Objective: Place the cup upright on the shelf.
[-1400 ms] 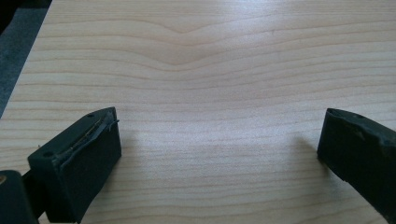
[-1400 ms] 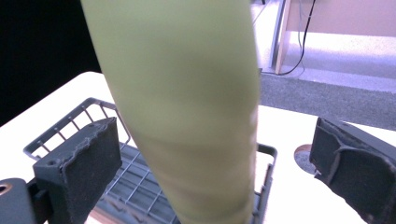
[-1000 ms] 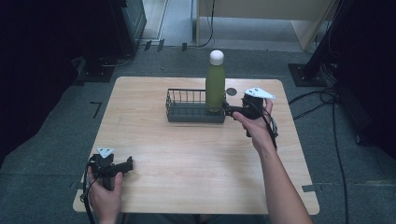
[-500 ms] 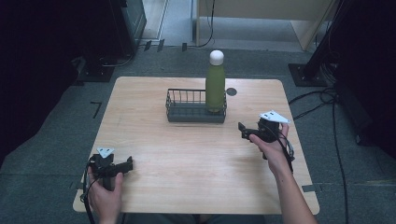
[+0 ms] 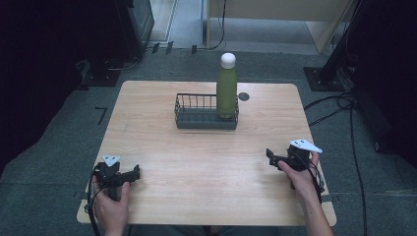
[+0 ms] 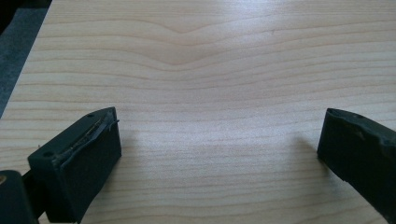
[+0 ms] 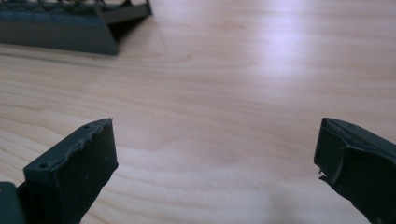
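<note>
Since the green bottle (image 5: 226,91) with its white cap stands upright inside the wire basket (image 5: 196,115), at the basket's right end near the far edge of the worktop (image 5: 206,196), the placing itself looks finished. Nothing else lies loose on the wood, so what is left, as far as one can judge, is only to bring both hands to rest.

The right hand-held gripper (image 5: 271,156) sits low near the right edge of the worktop, toward the near right corner, well apart from the basket. In the right gripper view its two black jaws stand wide apart with bare wood between them; they hold nothing, and a corner of the basket (image 7: 70,28) shows far off at the upper left.

The left hand-held gripper (image 5: 134,173) lies near the near left corner of the worktop, gripped by the person's left hand (image 5: 110,206). In the left gripper view its jaws are likewise spread wide over plain wood grain, clasping nothing and touching no object.
</note>
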Motion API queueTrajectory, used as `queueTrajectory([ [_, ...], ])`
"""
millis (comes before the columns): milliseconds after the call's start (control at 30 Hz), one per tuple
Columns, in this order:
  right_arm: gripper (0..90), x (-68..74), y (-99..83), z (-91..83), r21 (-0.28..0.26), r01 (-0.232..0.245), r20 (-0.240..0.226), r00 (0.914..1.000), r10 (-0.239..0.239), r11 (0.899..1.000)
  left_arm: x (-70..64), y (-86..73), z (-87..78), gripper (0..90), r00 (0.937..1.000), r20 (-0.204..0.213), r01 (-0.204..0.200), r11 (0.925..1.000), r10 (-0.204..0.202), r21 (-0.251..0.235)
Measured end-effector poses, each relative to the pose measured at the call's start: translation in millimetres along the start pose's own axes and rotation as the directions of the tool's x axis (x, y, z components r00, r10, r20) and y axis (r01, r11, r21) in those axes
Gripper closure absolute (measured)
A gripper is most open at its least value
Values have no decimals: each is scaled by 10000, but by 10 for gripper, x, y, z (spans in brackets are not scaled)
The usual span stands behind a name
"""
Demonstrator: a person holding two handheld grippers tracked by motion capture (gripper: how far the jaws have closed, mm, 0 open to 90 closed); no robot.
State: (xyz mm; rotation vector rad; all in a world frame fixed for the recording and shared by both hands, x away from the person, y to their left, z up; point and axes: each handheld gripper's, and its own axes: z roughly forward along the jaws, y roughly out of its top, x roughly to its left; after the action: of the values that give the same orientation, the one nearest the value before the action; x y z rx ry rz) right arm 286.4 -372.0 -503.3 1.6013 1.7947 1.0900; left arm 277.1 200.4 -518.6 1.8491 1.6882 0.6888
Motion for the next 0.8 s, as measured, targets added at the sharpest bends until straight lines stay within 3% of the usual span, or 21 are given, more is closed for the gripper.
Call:
queueTrajectory([
  [133, 0, -112, -185, -101, 406, -257, 569, 9981, 233, 9988, 0, 0, 0, 0, 10000, -1, 0, 10000, 0, 2],
  [200, 0, -112, -220, -125, 554, -191, 819, 9965, 145, 9983, 0, 0, 0, 0, 10000, -1, 2, 10000, -2, -2],
  [233, 0, -101, -289, -182, 835, 155, 1276, 9915, -261, 9964, 0, 0, 0, 0, 10000, -1, 1, 10000, -1, 3],
  [433, 0, -178, -436, -284, 1372, 97, 1566, 9872, -314, 9905, 0, 0, 0, 1, 10000, -2, 0, 10000, 0, 0],
  [800, 0, -303, -560, -461, 1612, -273, 1946, 9809, -47, 9866, -1, -1, 0, 0, 10000, -2, 2, 10000, -2, -2],
])
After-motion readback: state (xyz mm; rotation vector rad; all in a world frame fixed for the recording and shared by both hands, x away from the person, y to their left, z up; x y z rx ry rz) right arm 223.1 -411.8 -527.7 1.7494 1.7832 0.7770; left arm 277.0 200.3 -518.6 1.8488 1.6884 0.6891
